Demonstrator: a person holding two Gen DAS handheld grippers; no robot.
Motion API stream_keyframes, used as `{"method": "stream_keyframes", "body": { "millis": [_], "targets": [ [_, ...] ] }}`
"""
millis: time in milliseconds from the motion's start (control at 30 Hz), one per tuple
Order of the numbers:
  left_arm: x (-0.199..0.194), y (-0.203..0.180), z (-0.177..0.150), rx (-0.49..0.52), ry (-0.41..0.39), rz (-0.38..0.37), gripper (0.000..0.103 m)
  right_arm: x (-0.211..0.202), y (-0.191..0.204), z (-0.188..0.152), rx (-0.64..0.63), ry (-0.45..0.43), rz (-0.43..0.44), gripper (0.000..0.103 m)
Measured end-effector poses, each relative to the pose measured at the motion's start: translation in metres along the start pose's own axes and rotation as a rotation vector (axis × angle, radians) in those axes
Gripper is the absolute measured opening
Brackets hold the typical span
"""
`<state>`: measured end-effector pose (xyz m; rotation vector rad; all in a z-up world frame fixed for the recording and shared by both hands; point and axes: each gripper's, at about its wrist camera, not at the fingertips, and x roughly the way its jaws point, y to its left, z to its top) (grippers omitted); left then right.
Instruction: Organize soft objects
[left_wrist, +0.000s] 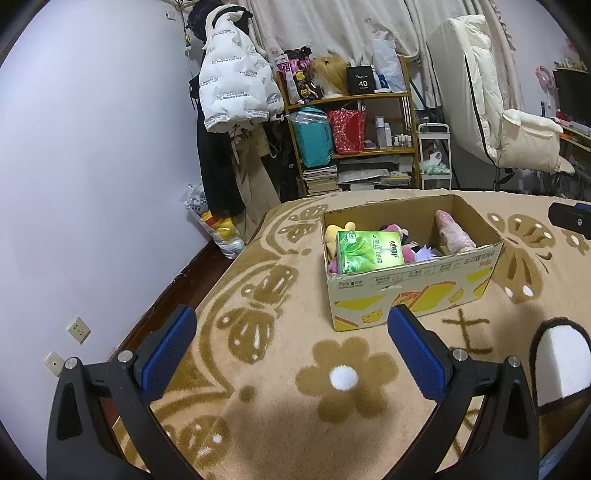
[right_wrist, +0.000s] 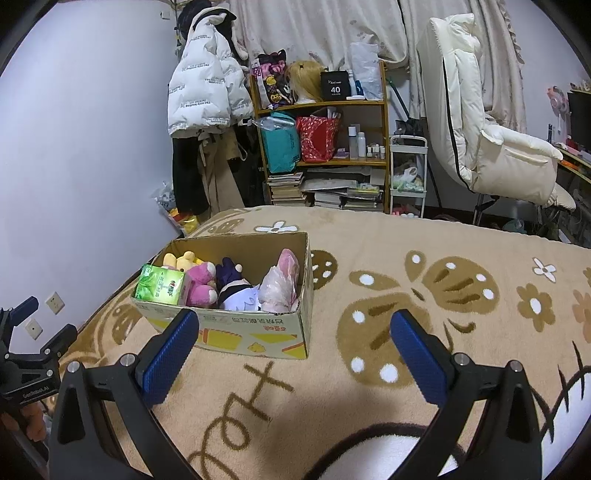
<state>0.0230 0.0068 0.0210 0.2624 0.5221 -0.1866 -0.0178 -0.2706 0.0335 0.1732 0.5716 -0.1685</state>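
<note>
An open cardboard box (left_wrist: 417, 291) stands on a tan blanket-covered bed; it also shows in the right wrist view (right_wrist: 236, 328). Inside lie a green tissue pack (left_wrist: 369, 251) (right_wrist: 160, 286), a yellow plush (right_wrist: 181, 260), a pink plush (right_wrist: 201, 284), a purple-and-white plush (right_wrist: 238, 291) and a pink toy in clear plastic (left_wrist: 452, 230) (right_wrist: 280, 282). My left gripper (left_wrist: 291, 350) is open and empty, held back from the box. My right gripper (right_wrist: 295, 354) is open and empty, to the right of the box's near side.
The tan flower-patterned blanket (right_wrist: 406, 295) covers the bed. Beyond stand a wooden shelf (left_wrist: 351, 129) with bags and books, a coat rack with a white jacket (left_wrist: 232, 74) and a cream chair (right_wrist: 491, 122). The wall (left_wrist: 92, 166) is on the left.
</note>
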Motion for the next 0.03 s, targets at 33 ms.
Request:
{"method": "stream_keyframes", "body": {
  "millis": [33],
  "targets": [
    [0.0001,0.0002,0.0000,0.000,0.001,-0.002,0.102,0.0003,-0.0002,-0.0005,-0.002,0.002,-0.001,0.103]
  ]
}}
